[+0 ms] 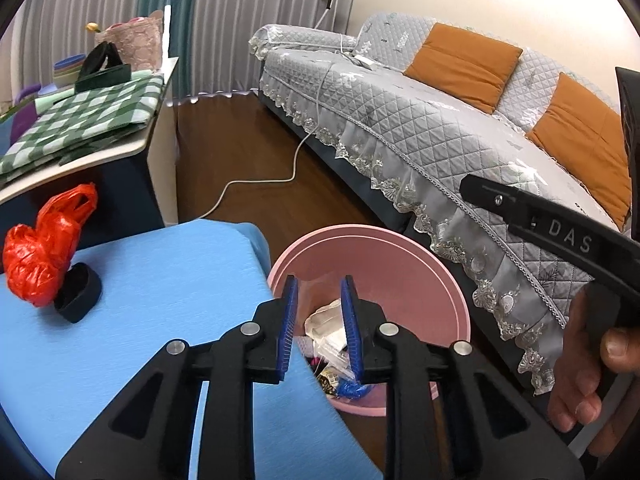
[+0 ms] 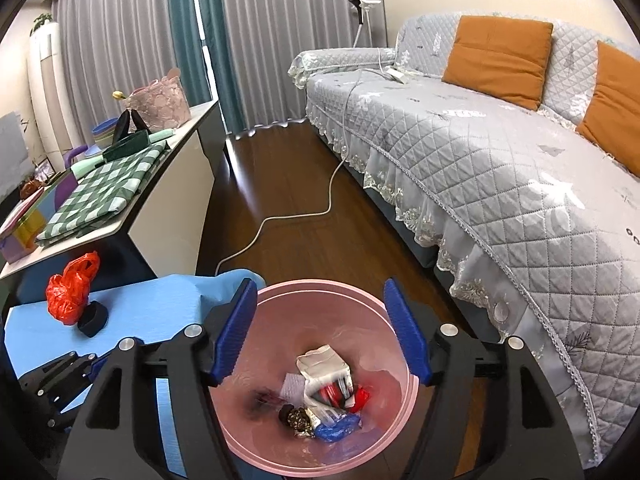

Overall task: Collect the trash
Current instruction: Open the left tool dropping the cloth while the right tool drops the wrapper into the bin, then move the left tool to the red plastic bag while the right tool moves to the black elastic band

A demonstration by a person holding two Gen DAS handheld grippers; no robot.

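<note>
A pink bin (image 2: 280,448) stands on the floor beside the blue table (image 2: 152,304) and holds several pieces of trash (image 2: 324,392). My right gripper (image 2: 322,332) hangs wide open and empty right above the bin. My left gripper (image 1: 319,312) is open and empty at the table's edge, over the near rim of the bin (image 1: 400,252). A crumpled red plastic bag (image 1: 38,252) and a small black ring-shaped object (image 1: 78,296) lie on the blue table (image 1: 160,280), to the left of both grippers; they show in the right wrist view too, the bag (image 2: 68,296) and the ring (image 2: 93,320).
A grey quilted sofa (image 2: 500,160) with orange cushions (image 2: 496,56) runs along the right. A white cable (image 2: 280,216) trails across the dark wood floor. A side counter (image 2: 132,216) on the left carries a green checked cloth (image 2: 108,192) and a pink basket (image 2: 158,104).
</note>
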